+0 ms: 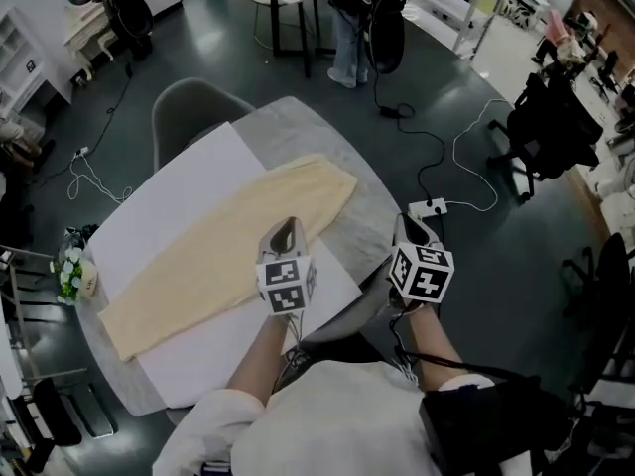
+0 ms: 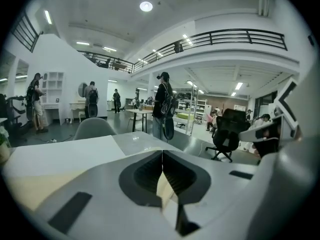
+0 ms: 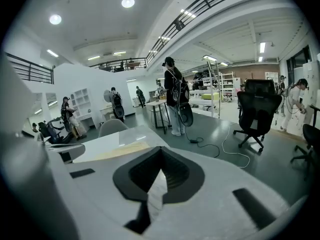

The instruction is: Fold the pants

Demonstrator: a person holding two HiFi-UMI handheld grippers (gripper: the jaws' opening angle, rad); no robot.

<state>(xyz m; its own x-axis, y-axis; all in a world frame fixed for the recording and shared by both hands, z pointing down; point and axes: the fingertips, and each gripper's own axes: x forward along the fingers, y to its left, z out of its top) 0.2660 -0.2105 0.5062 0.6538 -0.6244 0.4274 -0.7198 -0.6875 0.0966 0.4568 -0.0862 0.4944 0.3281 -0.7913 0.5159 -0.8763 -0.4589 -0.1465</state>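
Pants | long axis lower-left to upper-right (lying flat) | left gripper, right gripper: jaws together, empty

The desk has a rounded grey top. A big white sheet lies flat on it and covers most of it. Pale yellow pants lie long and flat across the sheet, from the near left to the far right. Their far end reaches past the sheet onto the bare grey top.
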